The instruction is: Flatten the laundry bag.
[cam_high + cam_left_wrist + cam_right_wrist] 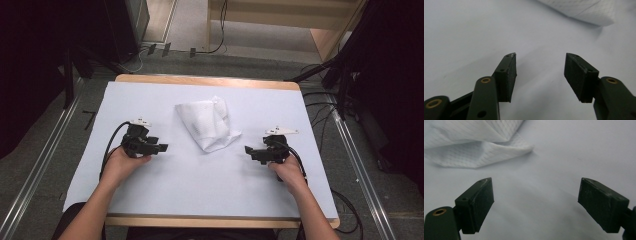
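A crumpled white cloth (208, 123) with a faint grid weave lies near the middle of the white table sheet (165, 185). My left gripper (161, 147) rests left of it, held by a hand, jaws pointing right toward the cloth. In the left gripper view that gripper (540, 71) stands open over bare sheet, the cloth (584, 11) beyond at upper right. My right gripper (248, 150) sits right of the cloth, pointing left. Its jaws (535, 202) are spread wide with nothing between them, and the cloth's corner (476, 147) lies ahead at upper left.
The sheet covers a wooden table whose edge (220, 221) shows at the front. Cables (107, 150) trail from both grippers. Dark stands (345, 75) and metal floor rails (45, 165) flank the table.
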### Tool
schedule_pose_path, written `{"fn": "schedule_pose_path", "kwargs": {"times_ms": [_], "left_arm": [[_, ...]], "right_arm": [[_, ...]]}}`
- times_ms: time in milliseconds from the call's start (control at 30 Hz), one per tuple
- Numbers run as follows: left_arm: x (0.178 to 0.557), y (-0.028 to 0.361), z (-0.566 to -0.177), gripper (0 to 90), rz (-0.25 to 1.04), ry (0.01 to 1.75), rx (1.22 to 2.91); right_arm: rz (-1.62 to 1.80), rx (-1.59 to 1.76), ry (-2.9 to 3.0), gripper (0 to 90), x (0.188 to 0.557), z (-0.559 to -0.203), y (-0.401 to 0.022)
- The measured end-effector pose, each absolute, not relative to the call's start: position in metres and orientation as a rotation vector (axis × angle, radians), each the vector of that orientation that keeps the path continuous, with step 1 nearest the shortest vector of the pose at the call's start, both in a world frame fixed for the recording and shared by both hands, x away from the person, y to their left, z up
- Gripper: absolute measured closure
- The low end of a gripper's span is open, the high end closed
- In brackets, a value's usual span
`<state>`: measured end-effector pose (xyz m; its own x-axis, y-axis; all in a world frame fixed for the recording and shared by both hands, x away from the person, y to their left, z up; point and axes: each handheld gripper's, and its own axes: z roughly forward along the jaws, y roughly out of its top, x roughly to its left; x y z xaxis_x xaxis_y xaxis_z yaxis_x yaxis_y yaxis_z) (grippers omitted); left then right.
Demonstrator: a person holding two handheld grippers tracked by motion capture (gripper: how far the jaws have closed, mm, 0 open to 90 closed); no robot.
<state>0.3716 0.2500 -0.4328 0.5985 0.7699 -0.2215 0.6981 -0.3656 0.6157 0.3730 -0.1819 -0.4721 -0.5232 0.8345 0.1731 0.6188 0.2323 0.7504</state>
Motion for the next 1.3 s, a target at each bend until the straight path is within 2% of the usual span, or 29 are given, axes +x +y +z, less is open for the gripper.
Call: {"fn": "schedule_pose_path", "kwargs": {"times_ms": [100,333,500,533,900,1300], "left_arm": [[0.378,0.244,-0.427,51.0,0.104,1.123,2.138],[0.394,0.231,-0.419,52.1,0.092,1.049,2.152],[0.39,0.226,-0.424,49.3,0.112,1.04,2.184],[0.389,0.227,-0.427,47.2,0.092,1.066,2.194],[0.387,0.233,-0.431,38.5,0.054,1.106,2.17],[0.387,0.24,-0.432,36.9,0.065,1.145,2.177]], "right_arm": [[1.169,1.313,2.257,13.5,0.373,-0.465,-0.176],[1.161,1.251,2.318,15.1,0.383,-0.454,-0.16],[1.144,1.255,2.319,23.4,0.389,-0.458,-0.154],[1.139,1.242,2.326,29.1,0.389,-0.459,-0.152],[1.155,1.198,2.363,43.7,0.386,-0.457,-0.149],[1.171,1.223,2.364,48.6,0.39,-0.454,-0.147]]}}
